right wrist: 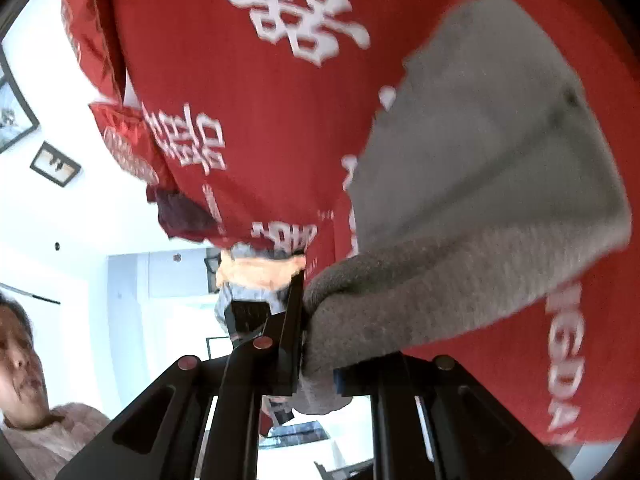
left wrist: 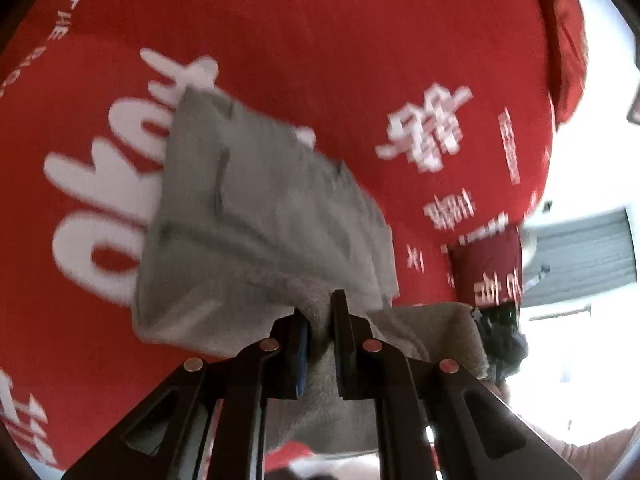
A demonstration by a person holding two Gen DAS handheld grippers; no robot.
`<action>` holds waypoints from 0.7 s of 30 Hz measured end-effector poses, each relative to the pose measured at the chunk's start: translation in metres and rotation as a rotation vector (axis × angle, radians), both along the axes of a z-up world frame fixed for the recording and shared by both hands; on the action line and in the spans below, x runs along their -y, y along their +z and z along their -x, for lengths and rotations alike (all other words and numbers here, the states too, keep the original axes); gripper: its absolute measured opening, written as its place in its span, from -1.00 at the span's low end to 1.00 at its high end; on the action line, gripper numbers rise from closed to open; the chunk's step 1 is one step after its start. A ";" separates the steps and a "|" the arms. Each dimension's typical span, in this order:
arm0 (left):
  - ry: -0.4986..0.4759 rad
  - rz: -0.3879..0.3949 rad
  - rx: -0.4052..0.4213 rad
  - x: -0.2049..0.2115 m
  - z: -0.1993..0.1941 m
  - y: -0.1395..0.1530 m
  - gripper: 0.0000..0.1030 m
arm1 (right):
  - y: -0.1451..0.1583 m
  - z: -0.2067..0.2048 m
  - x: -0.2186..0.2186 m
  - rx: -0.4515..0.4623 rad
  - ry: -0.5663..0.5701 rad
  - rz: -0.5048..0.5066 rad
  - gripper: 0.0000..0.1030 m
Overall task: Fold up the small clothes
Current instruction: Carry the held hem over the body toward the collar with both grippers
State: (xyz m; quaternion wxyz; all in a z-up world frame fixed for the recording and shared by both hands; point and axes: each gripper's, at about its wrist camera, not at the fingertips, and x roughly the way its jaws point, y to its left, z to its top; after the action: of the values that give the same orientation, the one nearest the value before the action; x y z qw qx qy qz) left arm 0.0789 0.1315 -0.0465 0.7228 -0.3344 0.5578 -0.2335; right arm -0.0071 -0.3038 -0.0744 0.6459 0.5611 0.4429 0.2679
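Softness marks the small grey knitted garment point(left wrist: 256, 216), which the left claw point(left wrist: 320, 320) pinches shut at its fuzzy hem above the red printed cloth point(left wrist: 320, 40) reading "THE", while in the right view the right claw point(right wrist: 316, 344) clamps another bunched edge point(right wrist: 400, 300), lifted clear, near large white Chinese characters point(right wrist: 296, 12).

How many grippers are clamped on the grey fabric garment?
2. The left gripper pinches one edge of the grey fabric garment; the right gripper pinches another.
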 end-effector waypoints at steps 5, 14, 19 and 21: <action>0.093 -0.076 -0.058 0.000 -0.058 -0.046 -0.79 | -0.032 -0.061 0.035 -0.098 -0.073 0.021 -0.75; 0.133 -0.188 -0.184 0.006 -0.087 -0.094 -0.78 | -0.113 -0.114 0.051 -0.354 -0.047 0.084 -0.46; 0.053 -0.215 -0.174 0.013 -0.074 -0.066 -0.78 | -0.090 -0.109 0.044 -0.296 0.086 0.142 -0.03; -0.006 -0.223 -0.175 0.022 -0.067 -0.059 -0.78 | -0.082 -0.104 0.037 -0.282 0.132 0.157 -0.03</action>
State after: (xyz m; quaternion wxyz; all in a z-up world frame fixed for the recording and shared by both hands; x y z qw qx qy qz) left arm 0.1458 0.1092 -0.1055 0.7033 -0.2695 0.6424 -0.1421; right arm 0.0967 -0.3408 -0.1569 0.6002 0.5108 0.5846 0.1927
